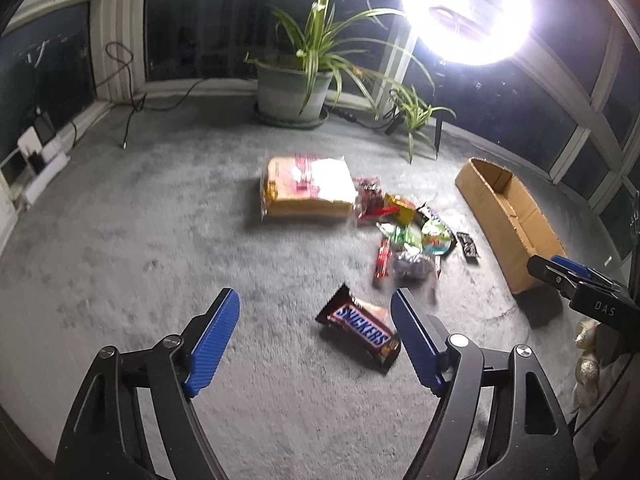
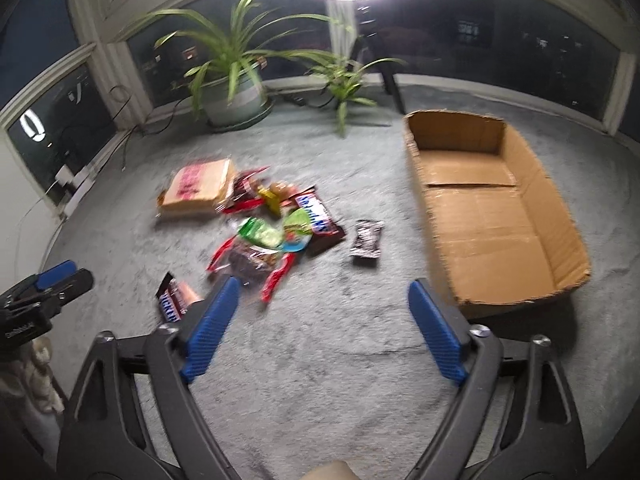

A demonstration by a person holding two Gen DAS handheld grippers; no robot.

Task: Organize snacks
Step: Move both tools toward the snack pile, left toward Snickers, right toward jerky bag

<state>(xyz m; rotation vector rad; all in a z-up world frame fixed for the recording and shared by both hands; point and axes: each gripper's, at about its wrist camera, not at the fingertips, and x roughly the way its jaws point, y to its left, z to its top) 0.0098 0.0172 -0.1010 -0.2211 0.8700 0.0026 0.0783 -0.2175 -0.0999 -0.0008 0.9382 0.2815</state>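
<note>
Grey carpet (image 2: 340, 380) beneath dark bay windows (image 1: 208, 32), glaring ring light (image 1: 466, 8) overhead

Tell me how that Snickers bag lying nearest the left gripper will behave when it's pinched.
The Snickers bag looks like glossy film, so it may be slippery and crinkle between the left gripper fingers. It lies flat and puffy on the carpet, so it probably sags rather than staying stiff, and won't roll.

I see a brown Snickers bar (image 1: 358, 329) with blue lettering on grey carpet (image 1: 160, 240). Beyond it, red, green and yellow wrappers (image 1: 404, 232) lie beside a tan bread pack (image 1: 308, 190) printed red. My gripper pads (image 1: 214, 342) are ribbed blue; the box (image 2: 492, 216) is plain brown.
</note>
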